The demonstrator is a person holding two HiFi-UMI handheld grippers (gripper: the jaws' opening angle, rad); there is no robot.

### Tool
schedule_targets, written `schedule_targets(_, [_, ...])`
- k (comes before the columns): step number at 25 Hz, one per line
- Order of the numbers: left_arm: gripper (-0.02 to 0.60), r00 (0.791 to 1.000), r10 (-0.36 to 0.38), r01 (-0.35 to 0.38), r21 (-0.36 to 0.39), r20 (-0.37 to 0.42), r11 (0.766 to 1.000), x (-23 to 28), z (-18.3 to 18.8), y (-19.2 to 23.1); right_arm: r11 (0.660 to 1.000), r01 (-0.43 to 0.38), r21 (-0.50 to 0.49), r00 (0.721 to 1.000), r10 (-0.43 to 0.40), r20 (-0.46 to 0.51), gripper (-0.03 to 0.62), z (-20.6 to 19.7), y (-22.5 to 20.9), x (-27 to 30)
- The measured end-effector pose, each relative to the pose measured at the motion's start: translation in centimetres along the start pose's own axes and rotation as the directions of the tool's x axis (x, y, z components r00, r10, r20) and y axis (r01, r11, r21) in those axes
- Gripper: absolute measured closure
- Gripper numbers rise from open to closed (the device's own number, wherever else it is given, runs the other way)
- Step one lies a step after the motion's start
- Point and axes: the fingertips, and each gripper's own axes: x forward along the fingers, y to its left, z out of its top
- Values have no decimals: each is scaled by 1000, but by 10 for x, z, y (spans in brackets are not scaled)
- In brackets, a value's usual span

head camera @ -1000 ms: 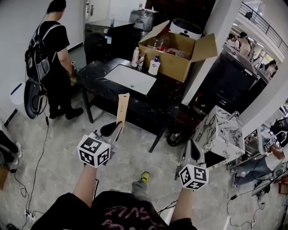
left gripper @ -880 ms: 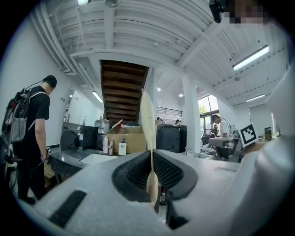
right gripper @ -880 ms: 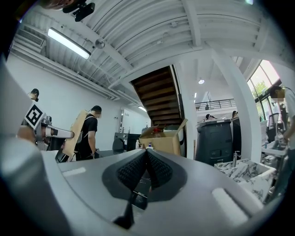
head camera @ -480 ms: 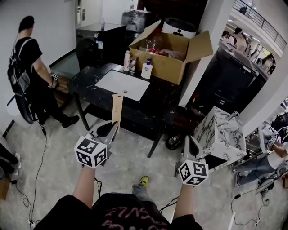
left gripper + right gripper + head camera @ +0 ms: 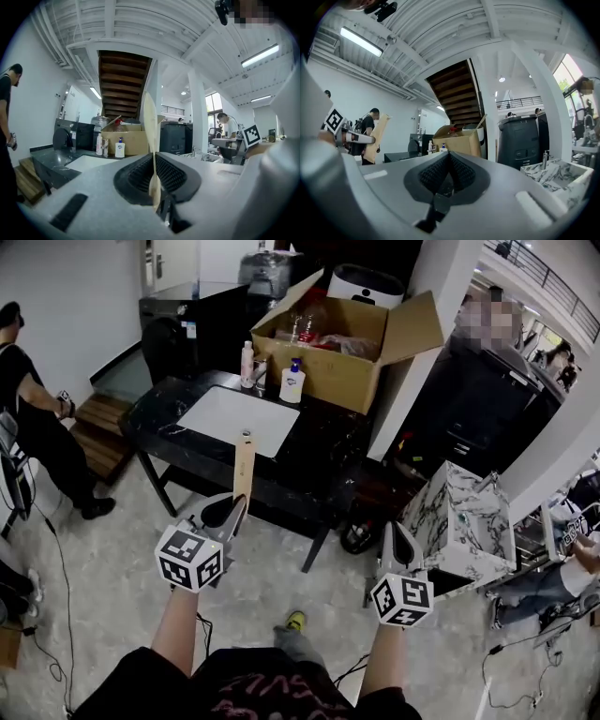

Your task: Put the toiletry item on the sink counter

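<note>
Counter (image 5: 328,451) sits closer & more centred than 0.5 s ago; person in black (image 5: 28,418) has slid to the left edge. L gripper (image 5: 236,505) stays clamped on the flat tan pack (image 5: 244,465), upright, in front of the counter. R gripper (image 5: 395,538): jaws together, empty. Cardboard box (image 5: 352,376) at counter's far side holds bottles (image 5: 302,329); pump bottle (image 5: 292,381) stands by the sink (image 5: 239,418). Only L gripper view shows a person in white (image 5: 228,127) at right.
</note>
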Motion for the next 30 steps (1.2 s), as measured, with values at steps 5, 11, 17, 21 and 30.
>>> schedule_targets(5, [563,1000,6,-6,-15,-20,1000,50,-3,16,1000,11,19,1000,-11,-14,582,-7,-32,44])
schedule_targets(11, [563,999,25,-25,-19,-42,1000,107,0,29,1000,-8,24,999,9,-34,582,-14,-65,101])
schedule_targets(17, [563,996,59,-60,-13,-61,998,152,9,40,998,-52,42,998,54,-40,582,-12,-87,152])
schedule_targets(21, [563,995,77,-77,7,-69,997,168,15,41,997,-75,33,996,77,-48,582,-13,-95,176])
schedule_targets(30, [563,992,104,-104,10,-72,995,182,23,38,991,-125,51,991,127,-43,582,-11,-96,201])
